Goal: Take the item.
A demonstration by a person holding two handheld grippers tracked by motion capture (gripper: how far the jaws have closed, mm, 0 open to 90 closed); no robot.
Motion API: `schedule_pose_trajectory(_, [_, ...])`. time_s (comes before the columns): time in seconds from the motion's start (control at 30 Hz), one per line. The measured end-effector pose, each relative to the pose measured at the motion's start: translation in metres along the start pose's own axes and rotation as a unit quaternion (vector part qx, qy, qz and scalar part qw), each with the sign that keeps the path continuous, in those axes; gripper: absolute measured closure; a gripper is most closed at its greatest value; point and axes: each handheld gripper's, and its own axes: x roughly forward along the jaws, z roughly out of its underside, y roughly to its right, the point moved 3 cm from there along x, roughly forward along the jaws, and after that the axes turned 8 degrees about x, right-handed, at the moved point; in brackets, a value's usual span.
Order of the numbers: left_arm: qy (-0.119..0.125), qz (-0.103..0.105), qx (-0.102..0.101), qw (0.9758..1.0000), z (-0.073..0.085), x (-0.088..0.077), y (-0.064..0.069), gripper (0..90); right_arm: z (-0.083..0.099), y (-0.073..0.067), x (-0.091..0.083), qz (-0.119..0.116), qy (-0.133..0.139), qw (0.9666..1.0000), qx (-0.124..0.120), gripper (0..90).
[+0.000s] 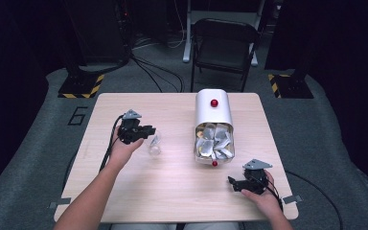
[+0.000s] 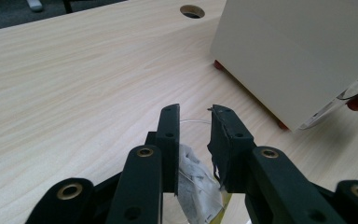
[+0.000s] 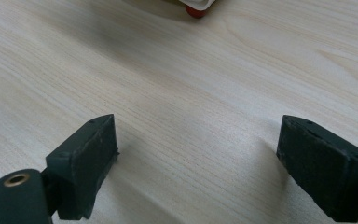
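Observation:
A clear glass cup (image 1: 154, 146) stands on the wooden table (image 1: 172, 191), left of centre. My left gripper (image 1: 151, 130) hovers right over it. In the left gripper view its jaws (image 2: 196, 112) stand a small gap apart, and a white tea bag (image 2: 193, 182) lies below them inside the glass, whose thin rim (image 2: 191, 121) curves past the tips. The pads do not press on the bag. My right gripper (image 1: 232, 182) rests near the front right of the table. Its jaws (image 3: 196, 158) are spread wide over bare wood with nothing between them.
A white box (image 1: 213, 112) with red knobs lies on its side right of the glass, its open end packed with several tea bags (image 1: 214, 141). Its wall (image 2: 298, 51) stands close to the left gripper. A folding chair (image 1: 223, 45) is beyond the table's far edge.

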Motion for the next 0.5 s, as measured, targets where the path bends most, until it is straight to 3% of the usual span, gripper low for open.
schedule_pose_trajectory(0.23, [0.009, -0.002, 0.004, 0.9999, -0.003, -0.011, 0.0, 66.1, 0.0, 0.0, 0.0, 0.0, 0.0, 1.0, 0.0, 11.6])
schedule_pose_trajectory(0.5, [0.016, 0.012, 0.016, 0.9997, -0.004, -0.026, 0.006, 59.9, 0.0, 0.0, 0.0, 0.001, 0.001, 1.0, 0.0, 11.6])
